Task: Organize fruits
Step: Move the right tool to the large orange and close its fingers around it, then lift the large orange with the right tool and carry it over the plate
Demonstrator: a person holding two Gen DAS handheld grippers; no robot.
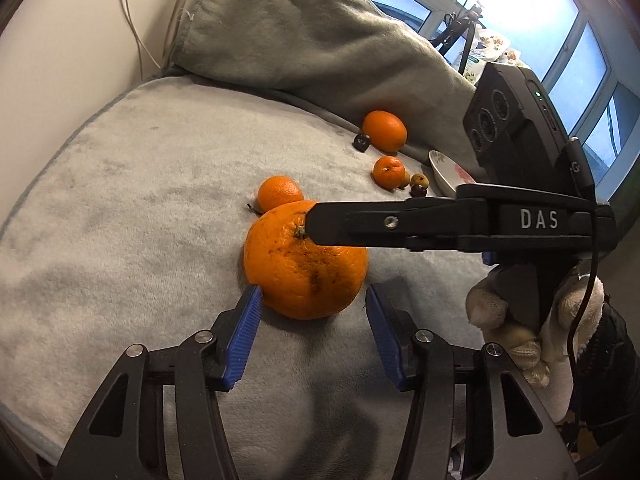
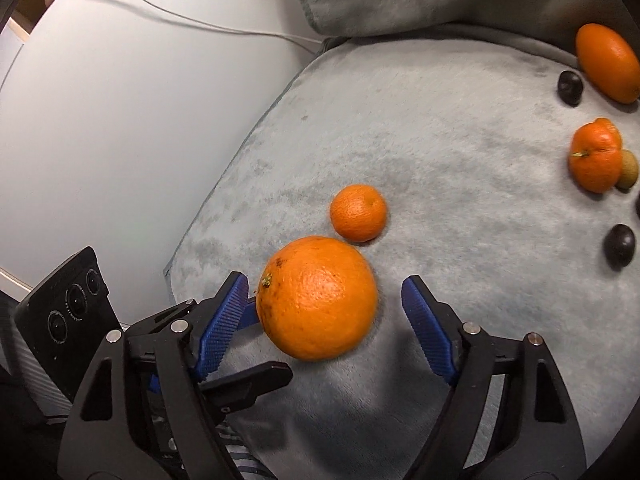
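A large orange lies on the grey blanket; it also shows in the right wrist view. My left gripper is open, its blue pads either side of the orange's near end. My right gripper is open around the same orange from the other side; in the left wrist view its black finger reaches across the top of the fruit. A small mandarin sits just behind the orange, also seen in the right wrist view.
Further right lie another orange, a mandarin, dark plums and small yellowish fruits. A flowered dish stands at the right. A grey cushion rises behind. A white wall is at the left.
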